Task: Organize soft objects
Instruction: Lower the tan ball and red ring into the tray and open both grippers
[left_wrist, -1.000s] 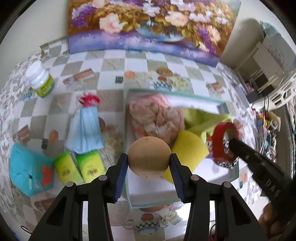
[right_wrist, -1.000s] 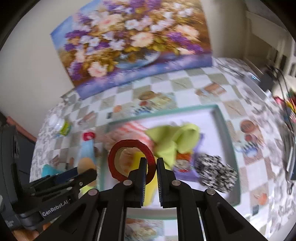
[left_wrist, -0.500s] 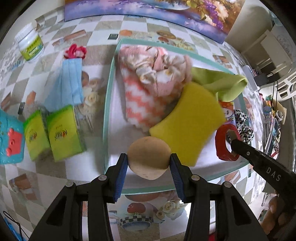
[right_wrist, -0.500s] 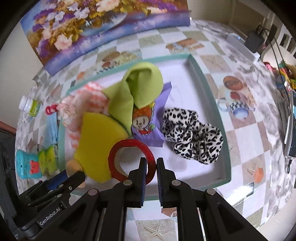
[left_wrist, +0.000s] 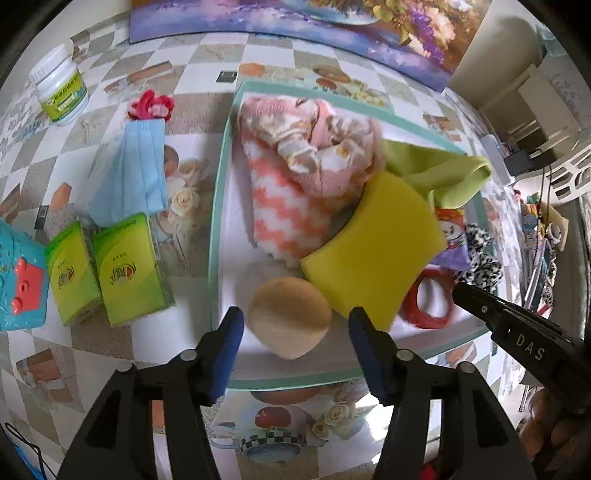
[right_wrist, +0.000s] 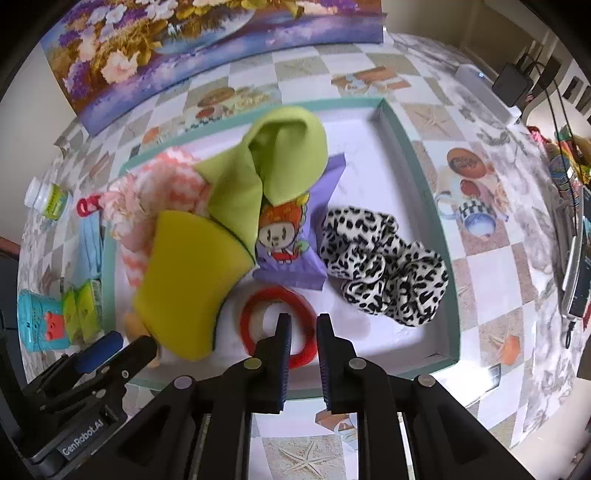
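Note:
A teal-rimmed white tray (left_wrist: 218, 206) (right_wrist: 417, 177) holds a pink zigzag cloth (left_wrist: 295, 184), a yellow sponge (left_wrist: 373, 240) (right_wrist: 192, 273), a green cloth (right_wrist: 273, 166), a purple cartoon pouch (right_wrist: 288, 240) and a leopard scrunchie (right_wrist: 384, 266). My left gripper (left_wrist: 295, 328) is open, its jaws either side of a tan puff (left_wrist: 290, 317) lying in the tray's near edge. My right gripper (right_wrist: 303, 332) is open a little, its jaws apart over the near rim of a red ring (right_wrist: 277, 325) (left_wrist: 428, 299) lying in the tray.
Left of the tray on the checked tablecloth lie a blue face mask (left_wrist: 129, 170), a red hair tie (left_wrist: 151, 105), two green tissue packs (left_wrist: 107, 273), a turquoise toy (left_wrist: 20, 277) and a white jar (left_wrist: 59, 90). A floral painting (right_wrist: 207, 48) stands behind.
Both grippers came down over the tray's near edge and opened. The tan puff left the left jaws and the red ring left the right jaws; both now lie in the tray.

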